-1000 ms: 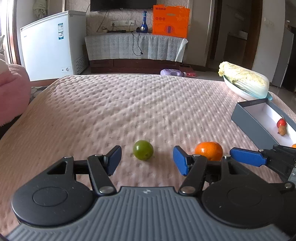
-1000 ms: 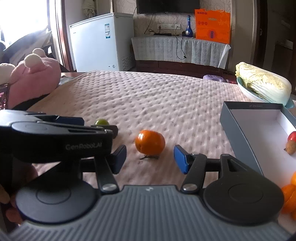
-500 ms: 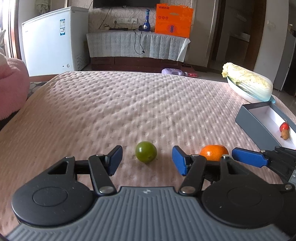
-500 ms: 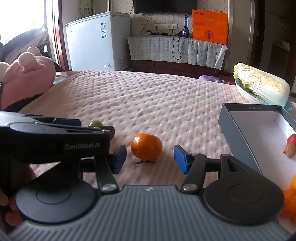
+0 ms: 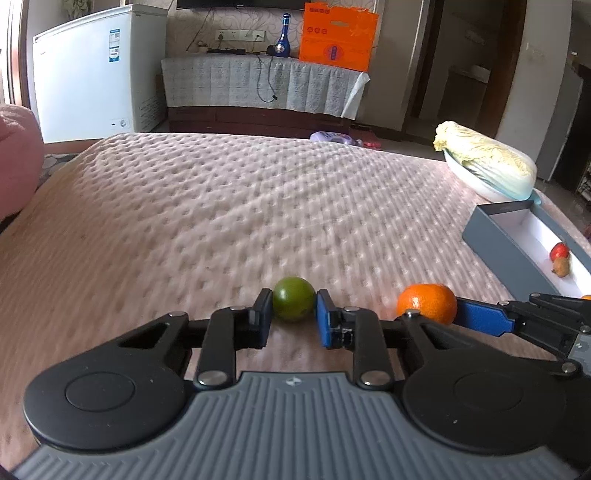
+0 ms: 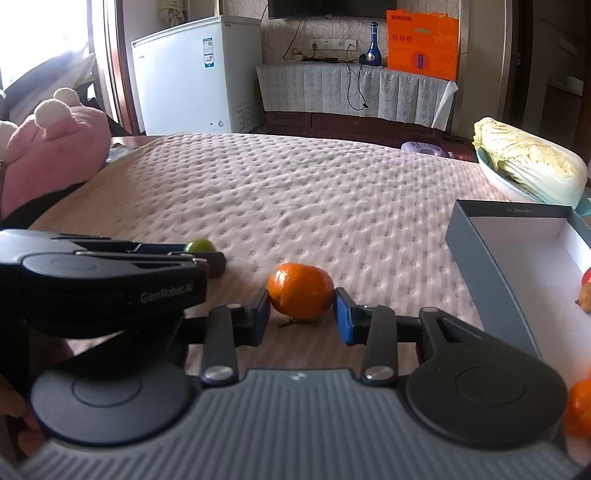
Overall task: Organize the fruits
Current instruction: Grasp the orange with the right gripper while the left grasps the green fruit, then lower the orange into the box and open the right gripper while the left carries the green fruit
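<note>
my left gripper [image 5: 293, 317] has just been closing, pads pressed on the green fruit [image 5: 293, 304] on the pink bedspread [image 5: 258, 206]; its casing reads "genrobot.ai". my right gripper [image 6: 301, 314] has just been closing and clasps the orange [image 6: 301, 290].

Place: a home living room
Signs: white chest freezer [image 5: 92, 70], cloth-covered TV cabinet [image 5: 258, 85], blue bottle [image 5: 283, 35], pink plush toy [image 6: 55, 147], quilted pink cover [image 5: 240, 206]
</note>
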The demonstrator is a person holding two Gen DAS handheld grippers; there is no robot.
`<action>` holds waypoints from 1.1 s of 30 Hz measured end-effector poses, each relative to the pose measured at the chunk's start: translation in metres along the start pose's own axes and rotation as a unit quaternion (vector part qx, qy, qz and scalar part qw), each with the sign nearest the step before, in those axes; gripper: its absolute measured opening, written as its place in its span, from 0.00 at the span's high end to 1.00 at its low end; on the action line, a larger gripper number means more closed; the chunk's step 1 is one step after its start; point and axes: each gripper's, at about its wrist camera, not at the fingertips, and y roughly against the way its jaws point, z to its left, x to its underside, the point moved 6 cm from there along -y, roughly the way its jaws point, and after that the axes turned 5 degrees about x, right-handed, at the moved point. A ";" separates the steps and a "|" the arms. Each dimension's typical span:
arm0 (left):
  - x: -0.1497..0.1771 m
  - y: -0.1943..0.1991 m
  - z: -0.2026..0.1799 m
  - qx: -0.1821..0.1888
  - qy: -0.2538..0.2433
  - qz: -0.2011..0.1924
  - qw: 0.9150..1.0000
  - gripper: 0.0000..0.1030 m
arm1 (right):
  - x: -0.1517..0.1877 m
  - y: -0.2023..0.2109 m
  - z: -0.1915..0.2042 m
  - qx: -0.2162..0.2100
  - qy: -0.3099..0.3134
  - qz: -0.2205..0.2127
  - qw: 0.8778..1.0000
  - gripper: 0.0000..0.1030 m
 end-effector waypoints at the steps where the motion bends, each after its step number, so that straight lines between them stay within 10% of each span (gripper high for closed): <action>1: 0.000 0.000 0.000 0.000 0.000 0.000 1.000 0.72 | 0.000 0.002 -0.001 0.000 0.000 -0.001 1.000 0.61; 33: -0.011 0.061 -0.133 0.054 -0.044 -0.042 0.997 0.72 | 0.010 0.128 -0.095 0.070 -0.030 -0.071 0.995 0.61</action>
